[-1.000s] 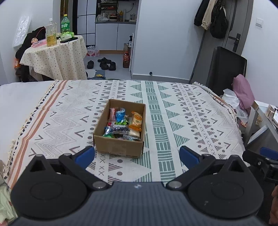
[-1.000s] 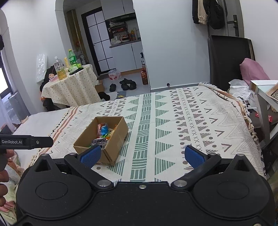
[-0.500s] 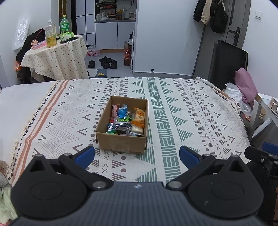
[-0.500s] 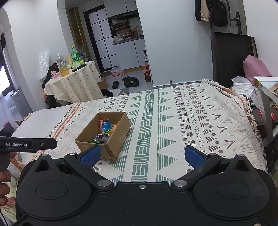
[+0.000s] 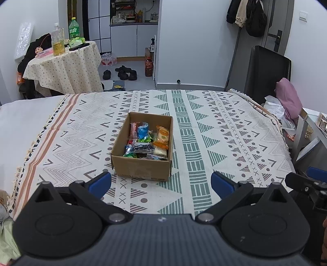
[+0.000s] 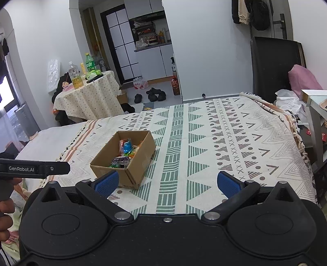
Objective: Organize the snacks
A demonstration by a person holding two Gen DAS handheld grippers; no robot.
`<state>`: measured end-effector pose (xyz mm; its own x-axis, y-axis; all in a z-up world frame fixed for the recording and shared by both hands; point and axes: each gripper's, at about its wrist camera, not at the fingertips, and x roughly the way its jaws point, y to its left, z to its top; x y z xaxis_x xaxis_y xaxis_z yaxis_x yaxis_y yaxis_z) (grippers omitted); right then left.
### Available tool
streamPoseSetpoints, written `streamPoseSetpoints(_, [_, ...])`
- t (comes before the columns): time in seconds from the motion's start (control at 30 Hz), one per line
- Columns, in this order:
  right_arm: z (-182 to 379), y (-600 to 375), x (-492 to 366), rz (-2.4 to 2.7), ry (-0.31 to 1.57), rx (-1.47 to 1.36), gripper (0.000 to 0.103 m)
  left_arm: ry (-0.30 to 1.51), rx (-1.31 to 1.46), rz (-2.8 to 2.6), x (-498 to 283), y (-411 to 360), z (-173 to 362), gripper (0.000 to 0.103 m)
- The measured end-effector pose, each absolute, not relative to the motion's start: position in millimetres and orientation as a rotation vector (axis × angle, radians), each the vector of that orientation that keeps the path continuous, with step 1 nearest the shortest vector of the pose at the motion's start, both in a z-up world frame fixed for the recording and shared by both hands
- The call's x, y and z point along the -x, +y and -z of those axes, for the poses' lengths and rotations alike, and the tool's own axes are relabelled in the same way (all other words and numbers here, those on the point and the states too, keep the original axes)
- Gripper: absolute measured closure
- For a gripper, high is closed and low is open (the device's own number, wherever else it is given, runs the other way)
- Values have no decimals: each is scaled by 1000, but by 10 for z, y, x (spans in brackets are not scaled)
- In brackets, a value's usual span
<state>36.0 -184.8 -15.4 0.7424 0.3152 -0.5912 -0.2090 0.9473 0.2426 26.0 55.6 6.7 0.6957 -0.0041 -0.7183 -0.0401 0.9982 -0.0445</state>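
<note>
Both grippers idle: left gripper (image 5: 161, 182) and right gripper (image 6: 167, 183) have jaws wide apart, nothing held, hanging short of the cardboard box (image 5: 141, 166) on the patterned bedspread (image 5: 214, 131). Snack packets (image 5: 147, 141) sit inside it, probably loose-piled. Left view looks straight in; right view sees the box obliquely, plus a hand (image 6: 6, 216).

— Where are we here, do you think?

— We are in a small home, a one-room flat. We see a bed (image 5: 30, 126) with a patterned blanket (image 5: 214, 131), coats (image 5: 248, 15) hanging by the door (image 5: 276, 30), and shoes (image 5: 122, 72) on the floor.

— And we see a kitchen corner?

— Yes, white cabinets (image 6: 155, 59) behind, and a round table (image 5: 65, 69) with bottles (image 5: 58, 38).
</note>
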Motion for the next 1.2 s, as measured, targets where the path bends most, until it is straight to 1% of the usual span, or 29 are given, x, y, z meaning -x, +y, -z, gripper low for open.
streamPoseSetpoints(1.2, [136,-1848,-363,-294,681,-157,0,803,71,-21,-226,570,-76,0])
